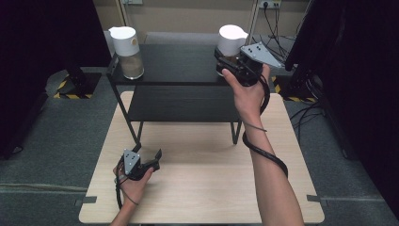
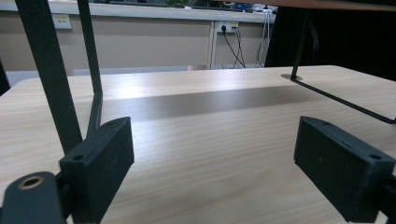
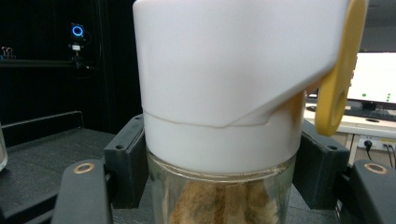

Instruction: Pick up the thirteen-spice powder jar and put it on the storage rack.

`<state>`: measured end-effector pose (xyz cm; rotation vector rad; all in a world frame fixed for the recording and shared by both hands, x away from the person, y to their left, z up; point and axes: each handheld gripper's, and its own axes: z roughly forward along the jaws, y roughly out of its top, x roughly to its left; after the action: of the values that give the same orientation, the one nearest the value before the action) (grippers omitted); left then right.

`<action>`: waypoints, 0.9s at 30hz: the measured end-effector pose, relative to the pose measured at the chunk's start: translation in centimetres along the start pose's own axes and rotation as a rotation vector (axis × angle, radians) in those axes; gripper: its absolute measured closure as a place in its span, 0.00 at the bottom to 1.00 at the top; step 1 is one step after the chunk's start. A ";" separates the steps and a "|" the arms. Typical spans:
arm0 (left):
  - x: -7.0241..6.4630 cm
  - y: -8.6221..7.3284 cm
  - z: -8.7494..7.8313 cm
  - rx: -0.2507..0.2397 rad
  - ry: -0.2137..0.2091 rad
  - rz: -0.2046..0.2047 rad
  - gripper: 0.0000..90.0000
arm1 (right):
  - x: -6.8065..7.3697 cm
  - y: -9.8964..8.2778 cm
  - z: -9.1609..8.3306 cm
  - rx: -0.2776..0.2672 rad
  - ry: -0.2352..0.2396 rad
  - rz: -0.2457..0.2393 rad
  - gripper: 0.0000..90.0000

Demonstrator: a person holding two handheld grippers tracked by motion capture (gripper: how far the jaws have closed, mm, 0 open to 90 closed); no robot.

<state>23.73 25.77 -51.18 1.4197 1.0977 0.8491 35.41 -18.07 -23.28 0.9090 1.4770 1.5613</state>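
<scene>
Overhead, high view: the black shelf [image 1: 179, 66] stands on the far half of the desk [image 1: 202, 188], and everything below is placed against it.
Right gripper [image 1: 230, 63]: at the shelf's right end, on its top board, jaws closed on the held jar [image 1: 232, 40].
Held jar, right gripper view: white lid [image 3: 219, 84] over a glass body [image 3: 219, 196] with brown contents; the black pads press the jar from both sides just at the lid's lower edge. A yellow ring [image 3: 338, 79] hangs at the lid's right side, a detail hidden from above.
Second jar [image 1: 128, 52]: at the shelf's left end, same white top, standing free.
Left gripper [image 1: 153, 157]: on the desk in front of the shelf's left leg, held low.
Left gripper view: jaws wide apart, nothing between them, only bare desk [image 2: 205, 154] and the shelf's thin black legs [image 2: 51, 79] ahead.
</scene>
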 end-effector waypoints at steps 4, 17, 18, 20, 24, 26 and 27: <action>0.0 0.0 0.0 -0.001 0.000 0.002 0.13 | -0.1 -0.1 0.1 0.006 0.001 0.004 0.34; 0.0 0.0 0.0 0.001 -0.002 0.004 0.13 | -0.5 -0.6 0.4 0.004 0.005 0.032 0.34; 0.0 0.0 0.0 0.001 -0.002 0.005 0.13 | -0.5 -0.7 0.5 0.003 0.007 0.037 0.34; 0.0 0.0 0.0 0.000 -0.001 0.004 0.13 | -0.6 -0.8 0.5 0.001 0.009 0.037 0.34; 0.0 0.0 0.0 0.000 -0.002 0.003 0.13 | -0.6 -0.7 0.7 0.005 0.013 0.045 0.32; 0.0 0.0 0.0 0.000 -0.003 0.003 0.13 | -0.7 -0.6 0.7 0.016 0.018 0.044 0.30; 0.0 0.0 0.0 0.001 -0.003 0.003 0.13 | -0.7 -0.6 0.7 0.018 0.018 0.039 0.28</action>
<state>23.75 25.80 -51.17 1.4232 1.0940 0.8481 36.32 -18.37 -23.80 0.9416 1.4964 1.5902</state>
